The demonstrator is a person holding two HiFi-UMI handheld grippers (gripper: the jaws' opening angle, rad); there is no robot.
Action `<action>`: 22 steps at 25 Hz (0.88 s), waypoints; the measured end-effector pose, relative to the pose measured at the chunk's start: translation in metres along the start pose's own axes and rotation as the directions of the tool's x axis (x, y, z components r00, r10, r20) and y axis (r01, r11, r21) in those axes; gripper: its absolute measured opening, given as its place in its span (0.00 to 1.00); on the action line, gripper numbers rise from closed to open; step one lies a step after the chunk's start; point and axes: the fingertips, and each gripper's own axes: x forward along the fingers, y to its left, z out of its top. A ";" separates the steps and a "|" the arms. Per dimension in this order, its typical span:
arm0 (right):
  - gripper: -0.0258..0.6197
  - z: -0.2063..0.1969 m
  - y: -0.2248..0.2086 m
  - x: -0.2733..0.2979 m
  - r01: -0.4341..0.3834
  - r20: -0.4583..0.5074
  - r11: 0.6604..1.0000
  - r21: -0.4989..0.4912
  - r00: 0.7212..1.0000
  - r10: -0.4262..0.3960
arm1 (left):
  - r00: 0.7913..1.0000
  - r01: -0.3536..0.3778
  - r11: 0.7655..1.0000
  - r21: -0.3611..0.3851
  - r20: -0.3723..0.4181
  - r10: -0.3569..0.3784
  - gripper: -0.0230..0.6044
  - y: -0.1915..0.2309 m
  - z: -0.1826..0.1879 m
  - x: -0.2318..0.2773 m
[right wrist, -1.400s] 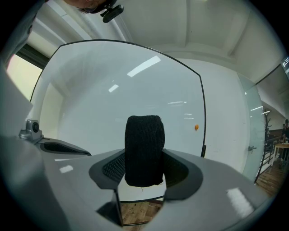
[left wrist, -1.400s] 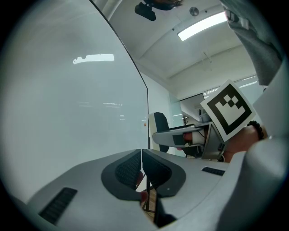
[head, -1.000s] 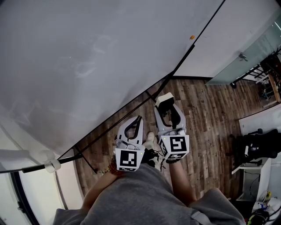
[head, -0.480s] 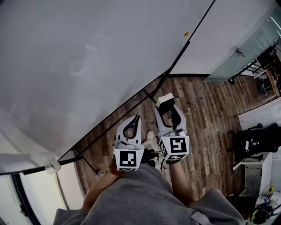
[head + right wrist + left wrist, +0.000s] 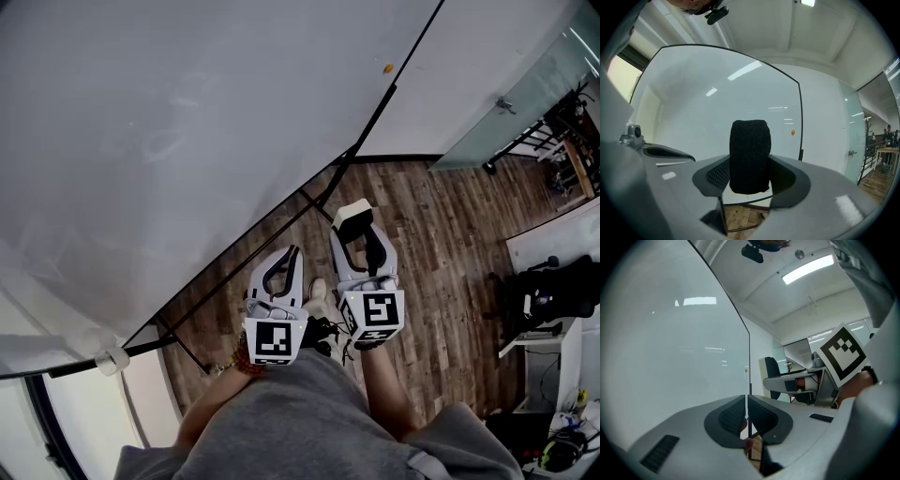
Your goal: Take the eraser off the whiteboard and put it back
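The whiteboard fills the upper left of the head view and stands in front of both grippers. My right gripper is shut on the eraser, held a little off the board's lower edge. In the right gripper view the eraser shows its black felt, upright between the pads, with the whiteboard behind it. My left gripper hangs beside it, lower and to the left. Its jaws are shut with nothing between them in the left gripper view.
A small orange magnet sits near the board's right edge. The board's black stand legs cross the wood floor. A glass door and a desk with dark gear lie to the right.
The board's right edge and the orange magnet have drifted left and up in the head view. Both grippers keep their place in the picture, with the eraser still in the right one.
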 end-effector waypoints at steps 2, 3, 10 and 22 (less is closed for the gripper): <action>0.41 0.001 0.003 0.002 -0.004 0.002 1.000 0.001 1.000 0.004 | 1.000 -0.005 1.000 0.000 -0.001 0.005 0.05 0.004 0.000 -0.001; 0.41 0.001 0.003 0.003 -0.006 0.002 1.000 0.001 1.000 0.006 | 1.000 -0.007 1.000 0.002 -0.003 0.007 0.05 0.005 0.000 -0.001; 0.41 0.004 -0.002 0.009 -0.019 0.007 1.000 0.002 1.000 0.019 | 1.000 -0.018 1.000 -0.012 -0.003 0.018 0.05 0.004 0.004 0.005; 0.41 0.004 0.000 0.025 -0.047 0.014 0.999 -0.004 0.999 0.047 | 0.999 -0.049 0.999 0.003 0.000 0.049 0.05 0.016 0.000 0.011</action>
